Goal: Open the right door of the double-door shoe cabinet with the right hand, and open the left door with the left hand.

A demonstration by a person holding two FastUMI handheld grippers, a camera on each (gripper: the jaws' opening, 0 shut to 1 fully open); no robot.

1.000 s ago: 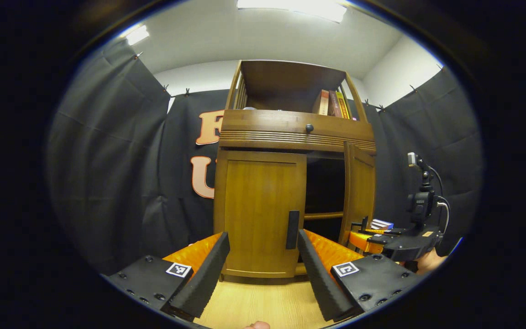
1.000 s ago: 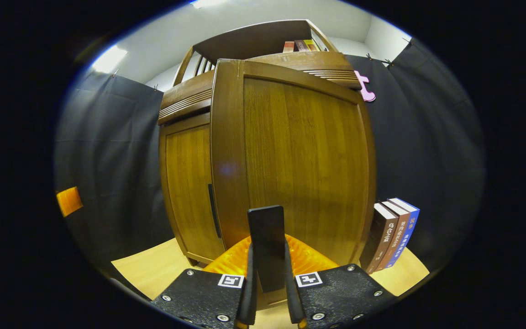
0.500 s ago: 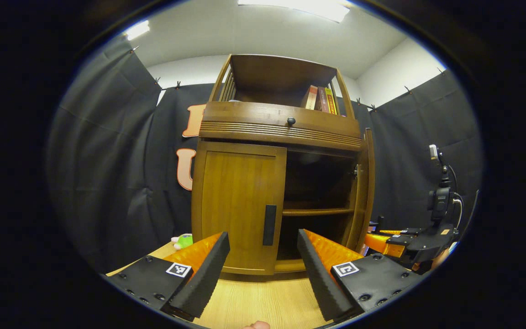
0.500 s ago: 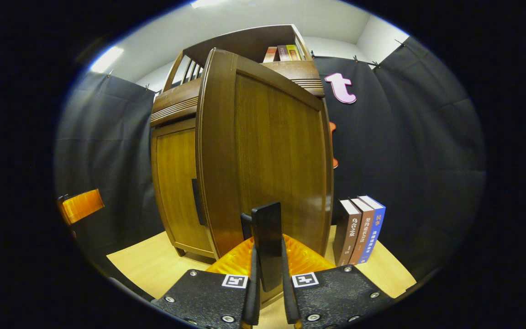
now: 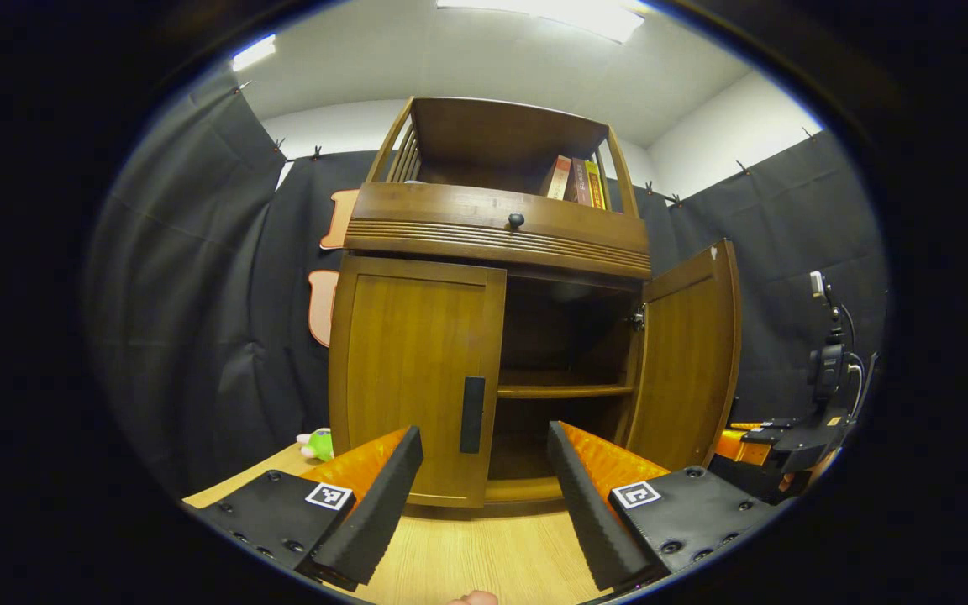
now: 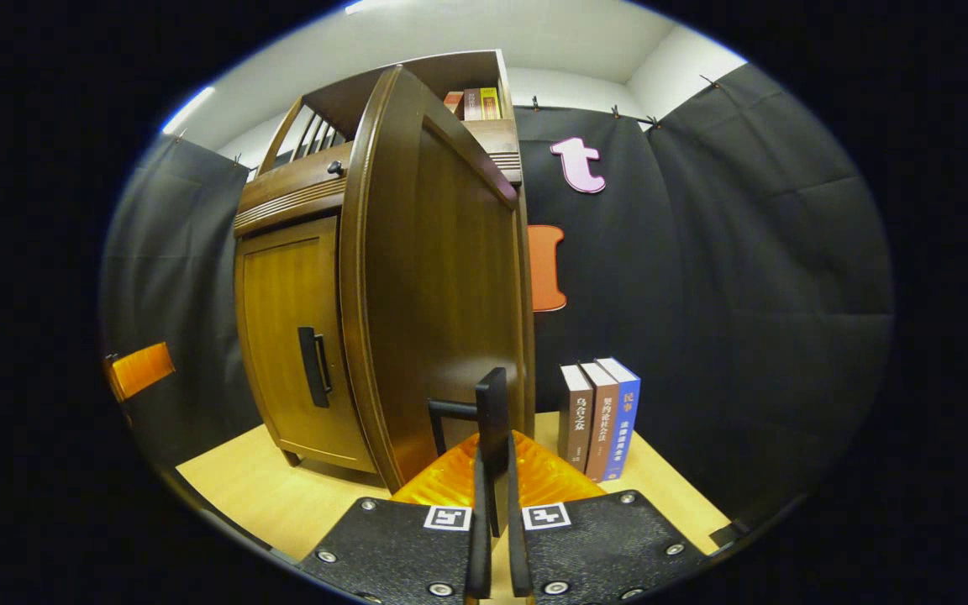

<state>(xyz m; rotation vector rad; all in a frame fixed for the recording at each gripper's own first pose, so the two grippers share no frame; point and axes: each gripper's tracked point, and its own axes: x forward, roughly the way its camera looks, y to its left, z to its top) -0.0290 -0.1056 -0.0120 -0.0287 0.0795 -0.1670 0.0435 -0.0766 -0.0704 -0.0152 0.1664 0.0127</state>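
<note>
The shoe cabinet stands on the pale wooden floor against the black cloth, and its right door has swung much wider than half a second ago: then it stood nearly edge-on in the left gripper view, now its inner face is turned out and the dark interior with one shelf lies open between the two doors. The left door is as it was, flat and closed, with its black handle at the inner edge. Counting: two doors, one open and one closed; one drawer front above them with one round knob; three books on the cabinet's top shelf; three more books standing upright on the floor just right of the cabinet; one small green toy on the floor at the cabinet's left foot. The right gripper has its fingers pressed together on the right door's black handle, out in front of the cabinet. The left gripper hangs before the left door with its fingers well apart, touching nothing, the door's handle seen between them.
</note>
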